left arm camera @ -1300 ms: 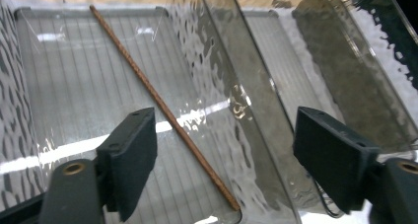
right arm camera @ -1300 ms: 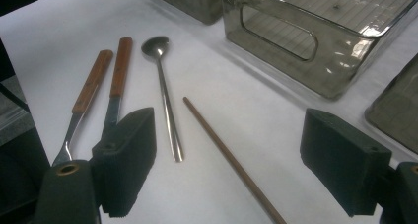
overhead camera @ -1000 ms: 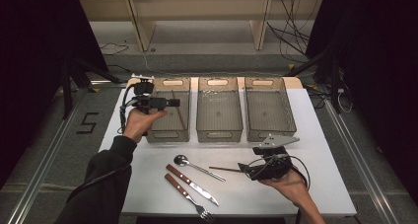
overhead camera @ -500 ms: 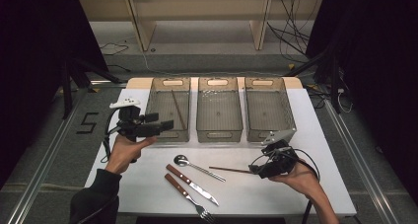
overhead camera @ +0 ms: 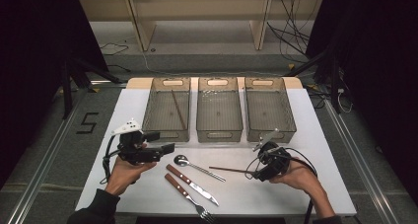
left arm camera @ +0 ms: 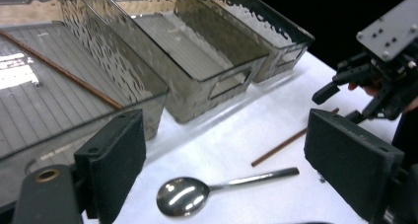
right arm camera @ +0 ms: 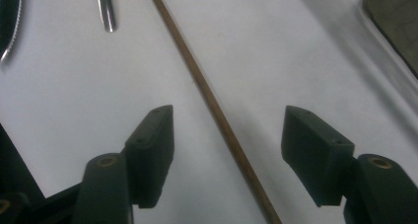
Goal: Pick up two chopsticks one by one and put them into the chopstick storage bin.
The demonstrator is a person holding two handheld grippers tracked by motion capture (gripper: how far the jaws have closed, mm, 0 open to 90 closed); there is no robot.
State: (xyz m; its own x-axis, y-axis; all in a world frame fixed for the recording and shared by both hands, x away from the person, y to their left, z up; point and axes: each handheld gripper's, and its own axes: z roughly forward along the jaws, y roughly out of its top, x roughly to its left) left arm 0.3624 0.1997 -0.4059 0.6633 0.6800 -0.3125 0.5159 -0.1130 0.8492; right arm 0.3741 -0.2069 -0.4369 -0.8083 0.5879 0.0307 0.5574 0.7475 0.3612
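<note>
Where black walls ring the white table [overhead camera: 325, 135] — both grippers' fingers wide, empty; right gripper [right arm camera: 226, 152] astride a chopstick [right arm camera: 207, 98].

Floor marking: a black "5" [overhead camera: 87, 123] on the grey floor, left of the table [overhead camera: 276, 194].

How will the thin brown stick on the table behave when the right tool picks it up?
The stick looks thin and round, so it may roll. It lies flat on the table, probably hard to pinch. The open right tool straddles it.
</note>
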